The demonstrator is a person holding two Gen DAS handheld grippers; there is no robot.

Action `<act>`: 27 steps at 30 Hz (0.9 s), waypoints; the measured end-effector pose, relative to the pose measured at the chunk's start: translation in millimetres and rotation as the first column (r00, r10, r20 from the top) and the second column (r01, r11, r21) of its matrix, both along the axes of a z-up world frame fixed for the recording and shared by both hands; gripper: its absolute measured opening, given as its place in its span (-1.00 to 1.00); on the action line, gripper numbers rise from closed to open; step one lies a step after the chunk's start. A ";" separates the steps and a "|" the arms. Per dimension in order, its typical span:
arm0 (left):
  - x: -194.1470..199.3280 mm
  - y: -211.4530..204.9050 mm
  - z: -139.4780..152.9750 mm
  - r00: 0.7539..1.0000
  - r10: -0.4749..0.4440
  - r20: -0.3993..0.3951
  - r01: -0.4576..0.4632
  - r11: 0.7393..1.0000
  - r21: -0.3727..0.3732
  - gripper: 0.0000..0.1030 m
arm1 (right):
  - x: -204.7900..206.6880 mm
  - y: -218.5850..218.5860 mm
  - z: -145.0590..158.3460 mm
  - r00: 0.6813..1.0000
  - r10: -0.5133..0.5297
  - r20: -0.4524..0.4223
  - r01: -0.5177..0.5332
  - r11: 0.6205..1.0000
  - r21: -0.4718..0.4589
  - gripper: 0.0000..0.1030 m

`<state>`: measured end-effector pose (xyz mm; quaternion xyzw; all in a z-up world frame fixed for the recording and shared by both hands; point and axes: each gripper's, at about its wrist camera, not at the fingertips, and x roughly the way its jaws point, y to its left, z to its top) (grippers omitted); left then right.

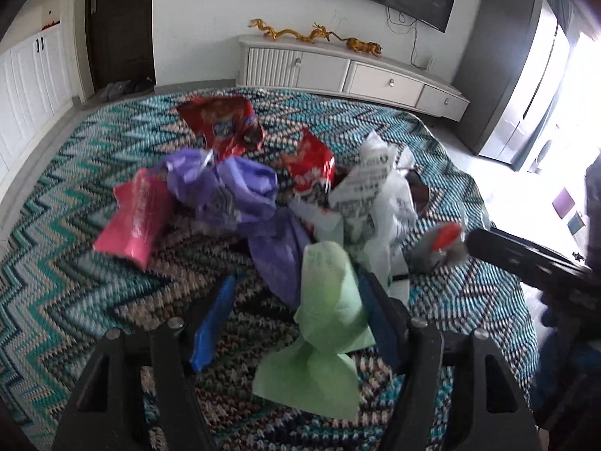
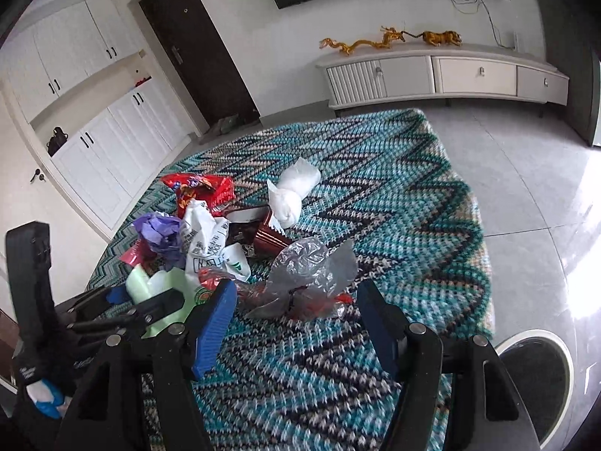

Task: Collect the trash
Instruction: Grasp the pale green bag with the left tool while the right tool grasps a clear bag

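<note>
A heap of trash lies on a zigzag rug [image 1: 67, 263]. My left gripper [image 1: 296, 282] is open over its near edge. A pale green bag [image 1: 326, 319] lies between the fingers, close to the right one and apart from the left blue pad [image 1: 212, 323]. Behind it are a purple bag [image 1: 225, 188], a pink packet [image 1: 135, 218], red snack bags [image 1: 221, 124] and a white printed bag [image 1: 364, 195]. My right gripper [image 2: 296, 289] is open, its tips on either side of a clear crumpled wrapper [image 2: 311, 267] with red inside. The pads do not press on it.
A white wad [image 2: 293, 191] and a dark red box [image 2: 266, 233] lie further back on the rug. A round white-rimmed bin [image 2: 537, 372] stands on the tile floor at the right. A low TV cabinet [image 2: 443, 75], a dark door and white cupboards line the walls.
</note>
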<state>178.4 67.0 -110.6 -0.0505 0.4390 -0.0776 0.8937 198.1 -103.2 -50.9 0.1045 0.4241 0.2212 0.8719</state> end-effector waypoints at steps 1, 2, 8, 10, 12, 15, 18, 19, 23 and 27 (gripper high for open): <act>-2.5 -0.2 -0.7 1.000 -0.003 -0.001 0.003 1.000 -0.007 0.28 | 1.8 2.9 -4.2 1.000 0.005 -0.007 -0.005 1.000 -0.001 0.25; -5.5 -1.0 -1.9 1.000 -0.004 -0.003 0.004 1.000 -0.007 0.28 | 2.3 5.7 -7.1 1.000 0.006 -0.012 -0.006 1.000 -0.004 0.25; -25.4 -2.3 -6.4 1.000 -0.018 0.011 0.018 0.999 -0.026 0.12 | -2.9 11.5 -17.1 0.999 0.023 -0.022 -0.023 1.000 -0.004 -0.43; -29.4 -4.2 -3.1 1.000 -0.023 0.020 0.023 1.000 -0.021 0.00 | -4.8 10.9 -16.7 1.000 0.022 -0.020 -0.022 1.000 -0.004 -0.74; -35.2 -5.7 0.8 0.999 -0.029 0.029 0.030 0.999 -0.017 -0.16 | -9.6 9.5 -13.8 1.000 0.022 -0.008 -0.022 1.000 -0.005 -0.82; -44.2 -5.1 5.9 0.999 -0.028 0.036 0.029 0.999 -0.024 -0.39 | -22.0 7.5 -6.4 0.999 0.032 0.015 -0.032 0.999 0.005 -0.85; -54.5 -3.4 12.2 0.999 -0.021 0.044 0.022 0.999 -0.032 -0.52 | -35.1 4.3 -0.1 0.999 0.035 0.028 -0.035 0.999 0.011 -0.87; -58.1 -3.5 14.6 0.999 -0.019 0.050 0.020 0.999 -0.027 -0.52 | -42.4 2.2 2.6 0.999 0.038 0.032 -0.038 0.999 0.014 -0.87; -75.6 -2.1 26.9 0.997 -0.004 0.079 0.005 1.000 -0.017 -0.52 | -63.5 -0.2 12.8 0.998 0.048 0.051 -0.049 0.999 0.015 -0.88; -90.8 0.1 39.5 0.995 0.011 0.103 -0.009 1.000 -0.015 -0.52 | -90.0 -8.6 26.3 0.996 0.046 0.075 -0.049 0.998 0.030 -0.88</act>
